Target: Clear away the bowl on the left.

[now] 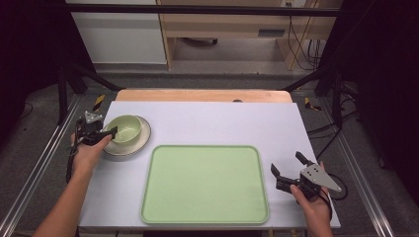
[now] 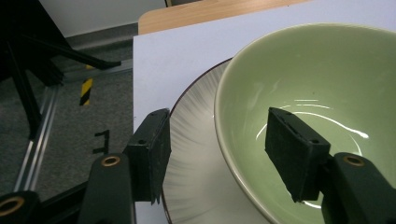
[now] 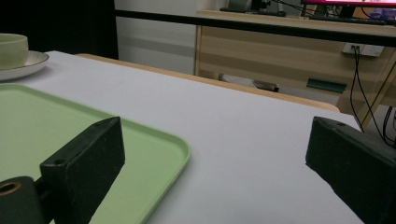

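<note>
A pale green bowl [image 1: 124,127] stands on a cream plate [image 1: 143,139] at the table's left. My left gripper [image 1: 111,133] reaches the bowl's near-left side. In the left gripper view its jaws straddle the rim of the bowl [image 2: 317,70]: one pad hangs inside the bowl, the other outside over the plate [image 2: 196,140]. A gap shows on each side of the wall, so the left gripper [image 2: 219,121] is open. My right gripper [image 1: 287,164] rests open at the table's right edge, beside the green tray [image 1: 205,185], with nothing between its jaws.
The white table top [image 1: 222,123] has a wooden strip along its far edge. In the right gripper view the right gripper [image 3: 215,135] faces across the tray's corner [image 3: 70,121] towards the bowl [image 3: 11,49] and the plate [image 3: 28,63]. Black frame rails flank the table.
</note>
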The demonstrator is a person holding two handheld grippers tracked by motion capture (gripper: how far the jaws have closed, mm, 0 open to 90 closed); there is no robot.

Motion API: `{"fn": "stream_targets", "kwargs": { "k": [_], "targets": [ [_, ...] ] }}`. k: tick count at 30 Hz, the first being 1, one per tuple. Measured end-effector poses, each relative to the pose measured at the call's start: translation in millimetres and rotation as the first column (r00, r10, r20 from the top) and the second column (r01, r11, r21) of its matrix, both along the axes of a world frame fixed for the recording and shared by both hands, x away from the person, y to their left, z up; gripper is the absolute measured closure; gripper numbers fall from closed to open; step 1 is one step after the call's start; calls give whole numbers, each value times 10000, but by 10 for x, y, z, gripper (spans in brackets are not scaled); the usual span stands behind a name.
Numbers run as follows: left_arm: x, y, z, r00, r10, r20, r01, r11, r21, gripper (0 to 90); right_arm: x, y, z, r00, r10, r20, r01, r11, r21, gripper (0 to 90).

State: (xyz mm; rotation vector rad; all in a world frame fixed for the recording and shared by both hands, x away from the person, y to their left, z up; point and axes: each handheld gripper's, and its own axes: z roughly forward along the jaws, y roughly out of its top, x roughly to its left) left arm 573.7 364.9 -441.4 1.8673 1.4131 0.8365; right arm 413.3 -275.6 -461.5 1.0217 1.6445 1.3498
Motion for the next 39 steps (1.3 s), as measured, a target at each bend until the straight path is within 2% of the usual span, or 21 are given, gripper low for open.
{"fn": "stream_targets", "kwargs": {
  "k": [3,4,8,13,18,26,30,33,34,39],
  "targets": [
    [18,2,-15,9999,139,-91,-142,9996,-249,426,-1,1,1,10000,8,-18,-8,10000,27,51],
    [26,-5,-17,9997,237,-99,-241,9984,-515,478,-1,-1,2,10000,11,-15,-11,10000,35,51],
    [37,-11,-14,9993,351,-123,-359,9966,-748,565,-1,-5,2,10000,17,4,-17,10000,55,51],
    [59,-12,-25,9983,477,-322,-495,9971,-572,643,-3,-5,3,10000,21,-8,-21,10000,84,51],
    [84,-26,-55,9970,450,-623,-486,9971,-581,715,0,-4,0,10000,23,-27,-23,10000,51,51],
    [91,-35,-51,9961,454,-756,-506,9963,-694,793,-1,1,-1,10000,33,-27,-33,10000,61,51],
    [81,-23,-40,9940,607,-907,-695,9928,-979,803,-3,-3,0,10000,38,-51,-38,10000,78,51],
    [39,-11,-56,9925,850,-880,-989,9806,-1693,817,0,-8,-2,10000,24,-23,-24,10000,72,51],
    [21,-20,-51,9919,933,-864,-1078,9775,-1813,821,2,-10,-3,10000,29,-10,-29,10000,85,51],
    [-16,-64,6,9936,950,-613,-1056,9736,-2025,833,4,3,-7,10000,61,-69,-61,10000,52,51]
  ]
}}
